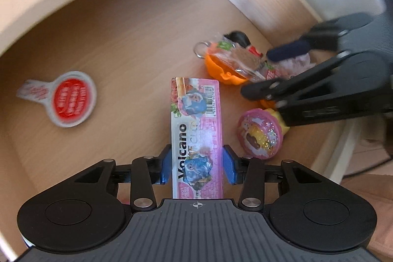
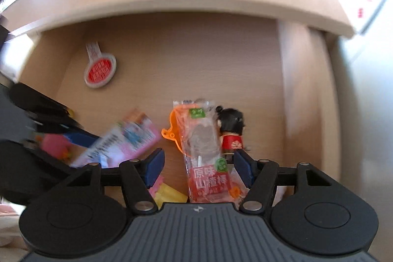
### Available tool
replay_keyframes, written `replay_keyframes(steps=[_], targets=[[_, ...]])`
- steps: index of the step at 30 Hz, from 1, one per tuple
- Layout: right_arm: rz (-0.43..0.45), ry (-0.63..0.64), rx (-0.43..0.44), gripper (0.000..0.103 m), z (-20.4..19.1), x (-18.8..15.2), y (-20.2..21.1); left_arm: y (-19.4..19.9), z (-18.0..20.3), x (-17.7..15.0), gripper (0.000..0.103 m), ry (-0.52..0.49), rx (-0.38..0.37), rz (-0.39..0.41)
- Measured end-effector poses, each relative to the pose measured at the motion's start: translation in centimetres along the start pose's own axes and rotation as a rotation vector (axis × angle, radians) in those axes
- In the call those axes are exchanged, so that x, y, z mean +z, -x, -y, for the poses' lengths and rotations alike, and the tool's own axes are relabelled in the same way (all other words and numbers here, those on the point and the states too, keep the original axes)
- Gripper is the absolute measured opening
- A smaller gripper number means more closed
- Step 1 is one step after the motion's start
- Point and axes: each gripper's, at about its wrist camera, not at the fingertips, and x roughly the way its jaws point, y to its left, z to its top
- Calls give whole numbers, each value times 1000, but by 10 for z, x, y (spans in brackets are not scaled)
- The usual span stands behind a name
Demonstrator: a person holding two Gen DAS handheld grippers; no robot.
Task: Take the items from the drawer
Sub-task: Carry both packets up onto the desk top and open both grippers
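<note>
Blue pads of my left gripper (image 1: 196,165) sit on either side of the long pink-and-white snack packet printed "Volcano" (image 1: 196,136); I see small gaps between pads and packet, so the jaws are spread and nothing is clamped. The packet lies flat on the floor of the open wooden drawer (image 1: 127,41), running straight away from me. Just right of it sits a round pink glittery toy case (image 1: 260,134). Beyond that lies an orange plastic shell with a metal key ring (image 1: 216,63), with a clear red-printed snack wrapper (image 1: 242,60) draped over it. My right gripper (image 1: 270,73) reaches in from the right over that pile. Well apart on the left lies a round red-and-white foil lid with a pull tab (image 1: 71,98).

Through the right wrist camera, my right gripper (image 2: 199,167) is also released, its pads straddling the clear wrapper (image 2: 206,158) without gripping it. A small black-haired figurine in a red top (image 2: 231,131) stands just right of the wrapper, the orange shell (image 2: 173,129) just left. The foil lid (image 2: 100,70) lies farther back on the left.
</note>
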Motion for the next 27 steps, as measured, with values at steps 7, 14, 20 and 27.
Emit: replay_keyframes(steps=[7,14,20,27], targets=[[-44,10,-10,33,-4,-3,1,54,-7,-25,46,74,-18,128],[136,-21,40,32,-8,-5,83,127,-9,-14,46,120,-22,342],[361,-46,19,32,4,44,144,138,-33,65,46,211,43,512],[333,-101,-16,32,16,118,97,77,-79,141,47,304,161,428]])
